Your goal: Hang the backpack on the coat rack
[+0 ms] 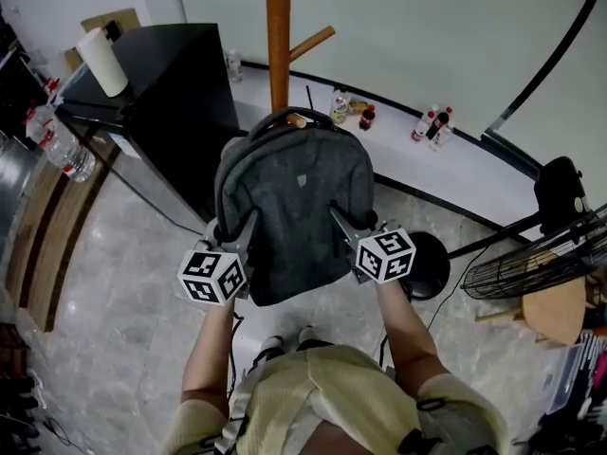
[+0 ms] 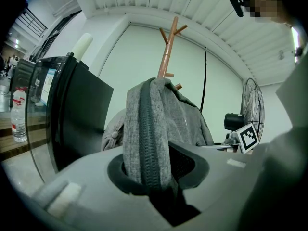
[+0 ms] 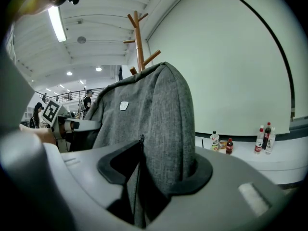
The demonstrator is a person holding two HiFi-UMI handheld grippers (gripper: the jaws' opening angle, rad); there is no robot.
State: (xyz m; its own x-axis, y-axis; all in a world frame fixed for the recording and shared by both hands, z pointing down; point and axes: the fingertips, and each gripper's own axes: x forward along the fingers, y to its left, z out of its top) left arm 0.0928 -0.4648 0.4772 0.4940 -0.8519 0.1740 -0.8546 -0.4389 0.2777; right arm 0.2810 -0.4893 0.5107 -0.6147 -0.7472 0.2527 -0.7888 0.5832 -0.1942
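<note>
Left gripper (image 1: 239, 233) pinches the backpack's (image 1: 289, 207) zipped edge and right gripper (image 1: 343, 222) clamps its other side. The bag's up off the glossy tiled floor (image 1: 123, 292), handle right at the rack (image 1: 277, 36), black cabinet (image 1: 156, 93) alongside.

Black cabinet (image 1: 161, 93) seen at left; paper towel roll (image 1: 102, 61) stood upright on its top. Clear water bottles (image 1: 68, 150) grouped just beside cabinet's left side. Drink bottles lined along white ledge (image 1: 465, 178) at wall: pale-labelled bottle (image 1: 339, 107), dark bottle (image 1: 367, 118) just beside it, red-capped pair (image 1: 432, 124) further right. Black wire-caged fan (image 1: 531, 262) placed at right edge, round wooden stool (image 1: 555, 313) just below it in head view. Glossy marbled floor (image 1: 123, 320) noted.
</note>
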